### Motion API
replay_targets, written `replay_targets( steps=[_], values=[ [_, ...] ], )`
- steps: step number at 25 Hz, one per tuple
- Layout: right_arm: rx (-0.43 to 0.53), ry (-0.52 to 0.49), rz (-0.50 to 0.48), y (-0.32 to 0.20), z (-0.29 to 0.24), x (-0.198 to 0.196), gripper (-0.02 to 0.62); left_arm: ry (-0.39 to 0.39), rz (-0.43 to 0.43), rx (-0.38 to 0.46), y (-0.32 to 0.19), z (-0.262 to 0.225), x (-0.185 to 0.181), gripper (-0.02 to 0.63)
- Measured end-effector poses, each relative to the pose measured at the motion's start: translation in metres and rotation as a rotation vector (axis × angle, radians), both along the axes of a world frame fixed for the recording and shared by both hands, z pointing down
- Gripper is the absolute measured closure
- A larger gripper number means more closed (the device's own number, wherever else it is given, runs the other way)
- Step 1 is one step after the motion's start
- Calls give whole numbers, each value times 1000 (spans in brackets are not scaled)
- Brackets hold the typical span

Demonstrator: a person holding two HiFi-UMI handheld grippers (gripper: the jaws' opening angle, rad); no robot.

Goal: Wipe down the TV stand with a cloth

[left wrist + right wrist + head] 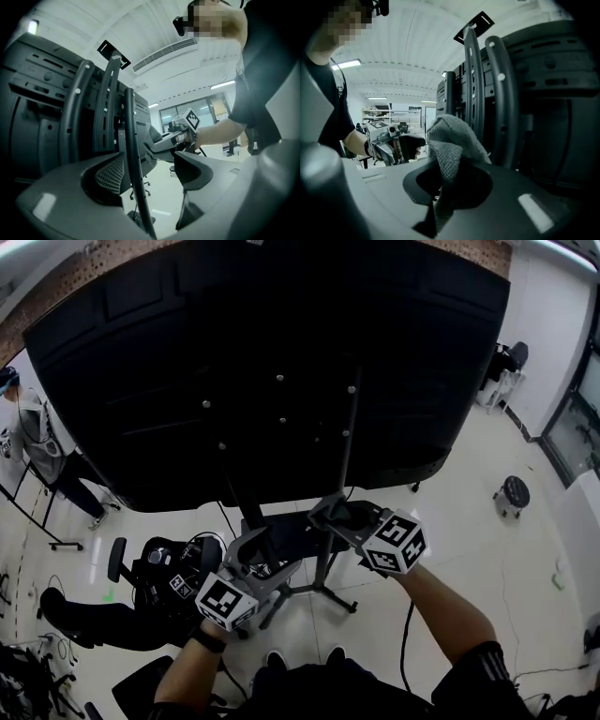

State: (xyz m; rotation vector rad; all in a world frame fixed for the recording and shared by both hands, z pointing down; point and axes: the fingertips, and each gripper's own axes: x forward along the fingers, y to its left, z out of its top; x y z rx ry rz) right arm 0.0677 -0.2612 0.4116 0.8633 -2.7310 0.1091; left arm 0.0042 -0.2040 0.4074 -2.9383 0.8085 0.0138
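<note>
The big black TV [281, 362] hangs back-side toward me on the TV stand [322, 589], whose legs spread on the pale floor. In the right gripper view a grey knitted cloth [451, 143] bunches between the jaws of my right gripper [445, 183], next to the stand's black upright bars [505, 98]. In the head view this right gripper [325, 513] sits under the TV's lower edge. My left gripper [265, 563] is beside it, lower left. Its jaws stand wide apart in the left gripper view, and a thin black tube [132, 154] runs between them in my left gripper [145, 187].
A person [33, 437] stands at the far left. A black office chair with gear [155, 568] sits left of the stand, and a small black stool [513, 491] is at the right. A cable [407, 634] trails on the floor by my right arm.
</note>
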Motion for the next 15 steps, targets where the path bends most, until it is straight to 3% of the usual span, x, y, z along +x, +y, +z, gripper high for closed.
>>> replay_targets(
  steps=[10,15],
  values=[
    [157,42,-14,-10,-113,43,565,64,37,125,3,-85,39,255],
    [259,116,-36,-20,-164,53,565,60,48,200,0,-116,51,256]
  ],
)
